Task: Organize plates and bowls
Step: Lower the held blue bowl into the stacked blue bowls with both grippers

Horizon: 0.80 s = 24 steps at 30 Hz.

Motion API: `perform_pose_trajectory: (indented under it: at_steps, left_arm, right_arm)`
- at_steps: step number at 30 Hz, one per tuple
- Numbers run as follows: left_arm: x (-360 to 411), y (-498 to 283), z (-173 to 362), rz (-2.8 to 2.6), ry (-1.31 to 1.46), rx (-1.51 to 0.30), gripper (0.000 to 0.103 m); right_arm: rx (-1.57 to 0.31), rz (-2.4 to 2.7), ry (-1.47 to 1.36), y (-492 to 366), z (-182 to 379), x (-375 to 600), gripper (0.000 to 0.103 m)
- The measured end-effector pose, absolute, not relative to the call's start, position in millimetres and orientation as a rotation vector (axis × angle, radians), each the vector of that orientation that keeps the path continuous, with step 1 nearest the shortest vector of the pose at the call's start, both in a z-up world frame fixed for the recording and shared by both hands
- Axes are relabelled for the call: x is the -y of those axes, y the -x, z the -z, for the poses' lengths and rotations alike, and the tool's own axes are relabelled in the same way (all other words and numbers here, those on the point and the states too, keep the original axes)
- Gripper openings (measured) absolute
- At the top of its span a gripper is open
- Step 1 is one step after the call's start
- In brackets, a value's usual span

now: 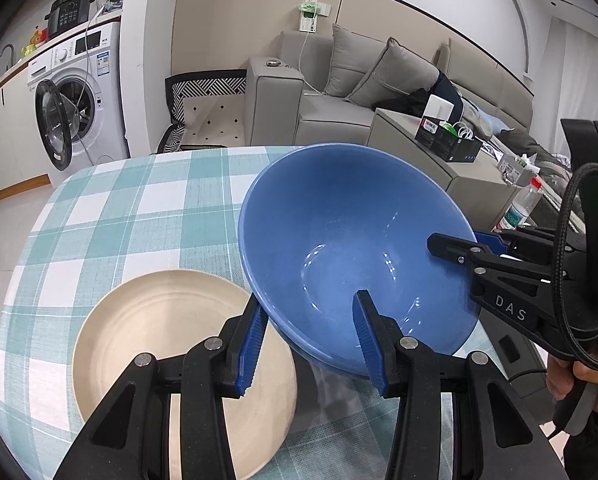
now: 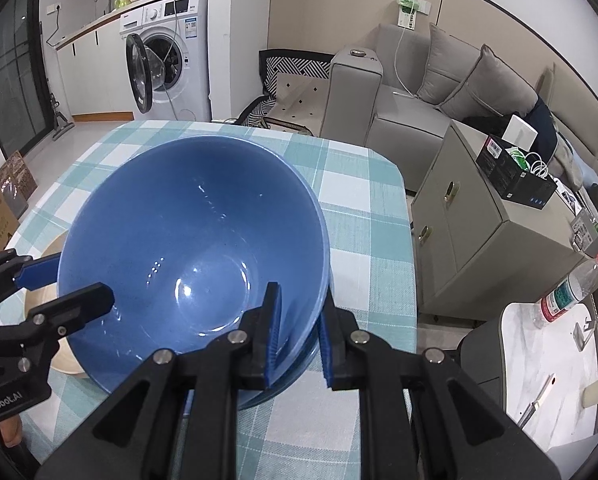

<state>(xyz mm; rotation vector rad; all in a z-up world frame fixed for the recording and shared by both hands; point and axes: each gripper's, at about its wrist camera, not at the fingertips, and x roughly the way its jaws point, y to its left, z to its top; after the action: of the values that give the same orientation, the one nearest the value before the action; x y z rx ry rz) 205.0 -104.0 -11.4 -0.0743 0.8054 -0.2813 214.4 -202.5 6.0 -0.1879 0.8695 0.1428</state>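
Right gripper [image 2: 297, 334] pinching the blue bowl's [image 2: 187, 248] near wall, one finger inside, one outside. Left gripper [image 1: 313, 344] part-spread, astride the opposite rim; can't tell if its pads press. Bowl is tilted, held just above the checked worktop [image 1: 111, 216], beside the cream plate [image 1: 155, 332]. Looks like the set-down step: next, level the bowl, lower it, then release. Left view shows the whole plate; right view only a sliver.
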Motion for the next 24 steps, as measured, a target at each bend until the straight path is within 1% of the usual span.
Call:
perform_pose_trajectory:
  at_steps: [3, 5, 24]
  left_arm:
    - [104.8, -208.2, 15.3, 0.280, 0.074, -0.812, 0.045]
    - [103.8, -209.9, 17.7, 0.284, 0.076, -0.815, 0.045]
    - [110.1, -214.1, 26.1, 0.264, 0.035, -0.823, 0.045]
  right_arm:
    - [-0.868, -0.135, 0.202, -216.1, -3.4, 200.4, 0.017]
    - [-0.871, -0.136, 0.204, -217.2, -1.3, 200.3, 0.019]
    - [-0.854, -0.098, 0.267, -210.3, 4.7, 192.7, 0.022]
